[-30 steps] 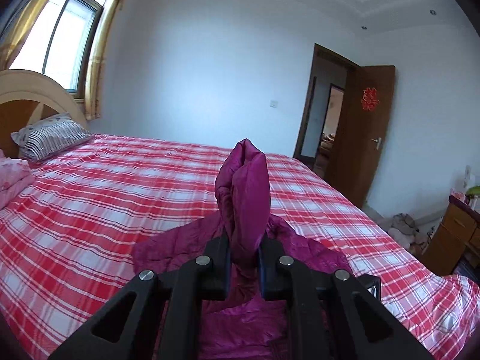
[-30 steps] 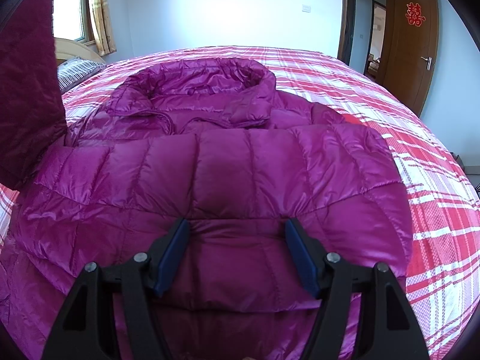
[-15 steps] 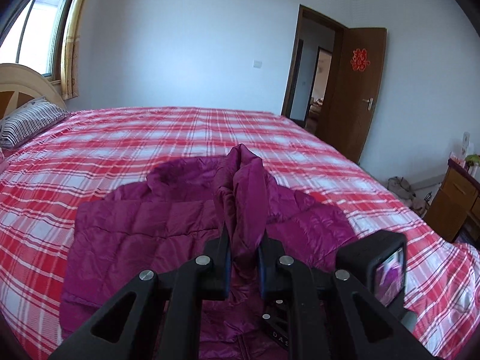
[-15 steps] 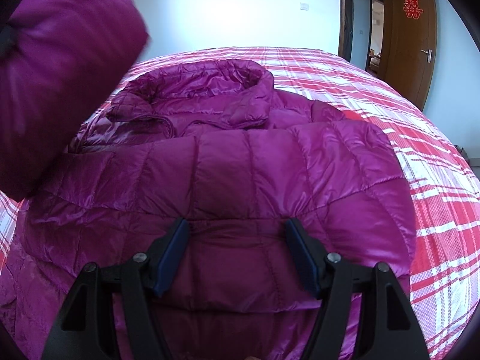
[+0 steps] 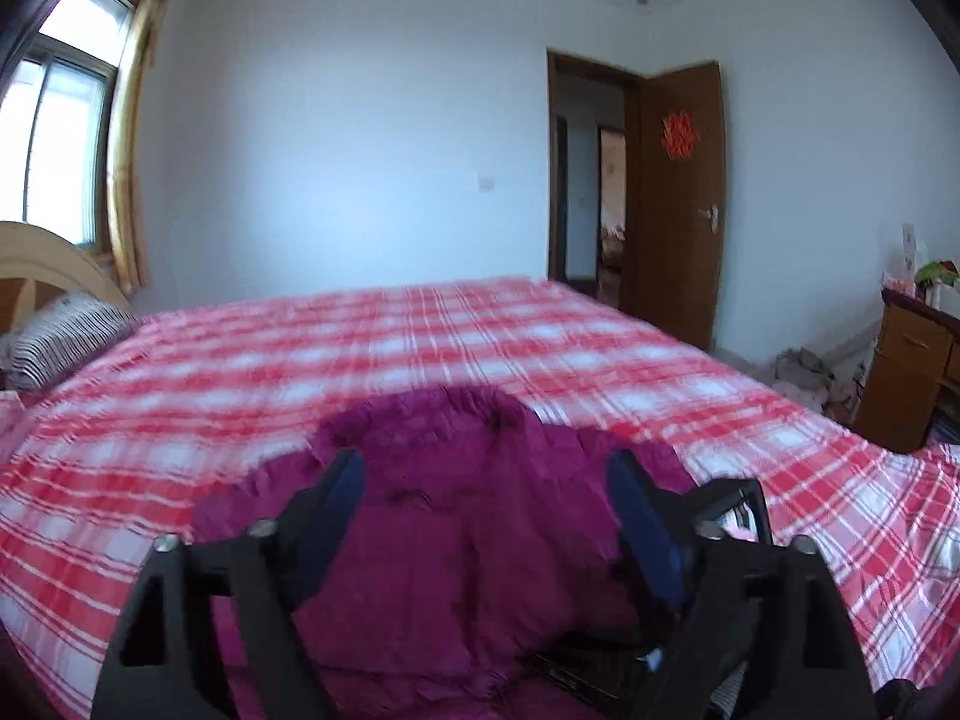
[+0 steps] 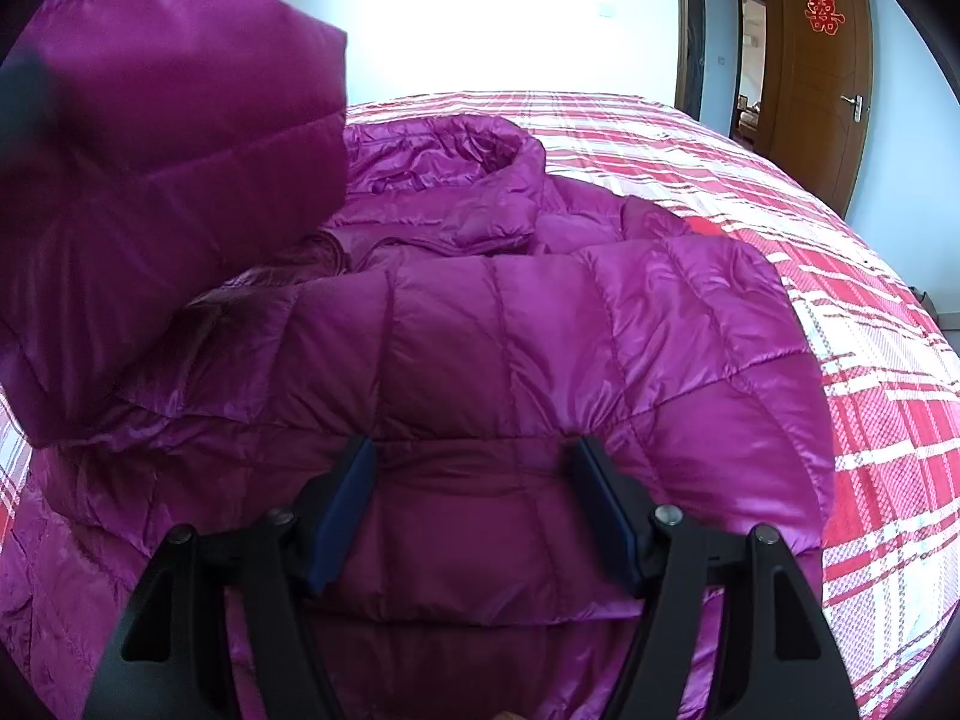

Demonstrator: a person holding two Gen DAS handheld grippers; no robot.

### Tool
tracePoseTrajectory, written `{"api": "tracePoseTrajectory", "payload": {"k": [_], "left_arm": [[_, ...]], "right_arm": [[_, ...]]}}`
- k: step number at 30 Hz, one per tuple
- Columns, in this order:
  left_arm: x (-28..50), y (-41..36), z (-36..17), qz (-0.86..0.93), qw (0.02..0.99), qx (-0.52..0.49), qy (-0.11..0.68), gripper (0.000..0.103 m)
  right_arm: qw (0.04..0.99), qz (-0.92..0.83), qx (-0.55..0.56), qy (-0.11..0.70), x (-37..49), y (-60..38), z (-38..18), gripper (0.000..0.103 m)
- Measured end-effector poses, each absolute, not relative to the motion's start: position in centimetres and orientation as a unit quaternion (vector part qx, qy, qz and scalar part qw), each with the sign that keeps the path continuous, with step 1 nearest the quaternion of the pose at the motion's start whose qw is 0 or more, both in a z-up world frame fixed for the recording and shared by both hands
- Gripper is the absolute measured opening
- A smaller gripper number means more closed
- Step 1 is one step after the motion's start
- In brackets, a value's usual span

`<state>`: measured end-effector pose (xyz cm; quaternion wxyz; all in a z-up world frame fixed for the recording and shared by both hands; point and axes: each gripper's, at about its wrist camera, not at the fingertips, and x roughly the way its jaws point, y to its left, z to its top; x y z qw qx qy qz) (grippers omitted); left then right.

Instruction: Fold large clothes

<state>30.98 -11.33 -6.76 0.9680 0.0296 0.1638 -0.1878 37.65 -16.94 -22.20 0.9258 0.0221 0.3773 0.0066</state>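
Left wrist view shows the left gripper (image 5: 483,495) above a purple padded jacket (image 5: 456,546) that lies on a bed (image 5: 300,360) with a red and white checked sheet. Its jaws are opening now; jacket cloth is between the blue pads (image 5: 639,519), but they do not press on it. A striped pillow (image 5: 63,339) lies at the head of the bed, and a brown door (image 5: 678,204) stands open behind. In the right wrist view the right gripper (image 6: 474,501) is spread wide over the folded front of the jacket, the pads low against the cloth without pinching it. A sleeve (image 6: 162,180) hangs in the air at the left, above the jacket.
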Motion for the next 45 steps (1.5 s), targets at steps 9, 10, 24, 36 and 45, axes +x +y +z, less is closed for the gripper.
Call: {"api": "tracePoseTrajectory", "payload": {"k": [9, 10, 24, 36, 45], "left_arm": [[40.6, -6.9, -14.4, -0.008, 0.960, 0.107, 0.259, 0.086], [42.0, -6.4, -16.2, -0.004, 0.950, 0.107, 0.294, 0.086], [44.0, -6.2, -19.8, -0.028, 0.930, 0.084, 0.355, 0.087], [44.1, -5.8, -20.0, -0.033, 0.931, 0.064, 0.358, 0.090], [42.1, -4.7, -15.3, -0.054, 0.950, 0.009, 0.309, 0.090]], "right_arm": [[0.926, 0.005, 0.020, 0.378, 37.9, -16.7, -22.1, 0.071], [0.925, 0.005, 0.020, 0.378, 37.9, -16.8, -22.1, 0.071], [0.949, -0.048, 0.124, 0.285, 32.8, -21.6, -13.4, 0.078], [0.915, 0.065, 0.063, 0.394, 41.5, -13.6, -20.2, 0.060], [0.923, 0.053, 0.020, 0.382, 40.2, -13.7, -21.1, 0.061]]}}
